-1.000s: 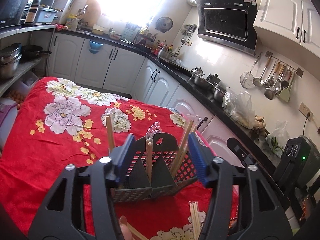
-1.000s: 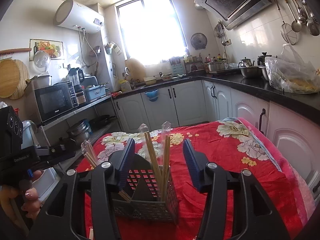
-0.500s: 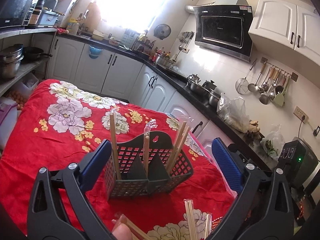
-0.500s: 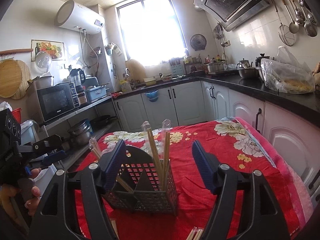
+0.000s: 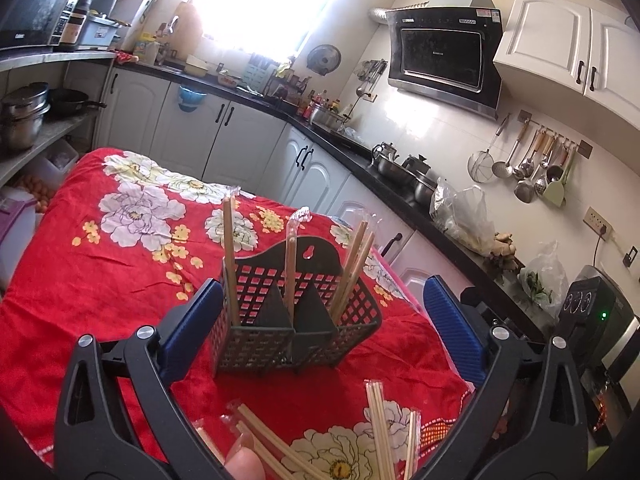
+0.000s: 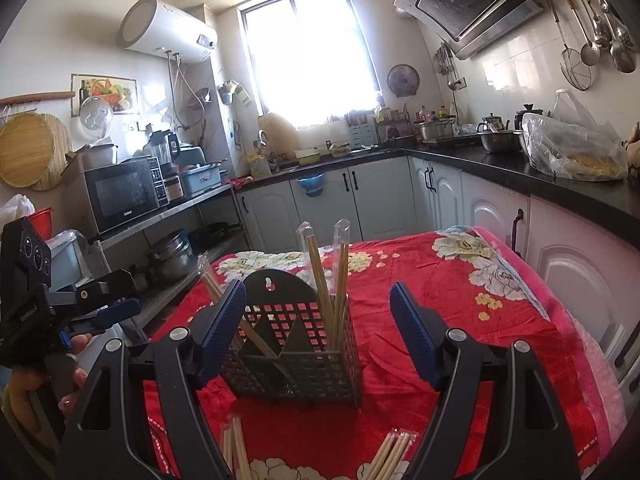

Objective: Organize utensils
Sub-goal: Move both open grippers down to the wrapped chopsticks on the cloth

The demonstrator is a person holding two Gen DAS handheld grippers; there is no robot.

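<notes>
A dark grey mesh utensil caddy stands on the red floral tablecloth; it also shows in the right wrist view. Wrapped chopstick pairs stand upright in its compartments, also seen from the right wrist. More wrapped chopsticks lie loose on the cloth in front. My left gripper is open wide and empty, just in front of the caddy. My right gripper is open and empty, in front of the caddy from the other side.
White cabinets with a black counter run along the table's far and right sides. A shelf with pots and a microwave stands on the left. The left gripper's body shows at the right wrist view's left edge.
Both grippers have opened wide and drawn back from the caddy. The loose chopsticks on the cloth in front have come into view.
</notes>
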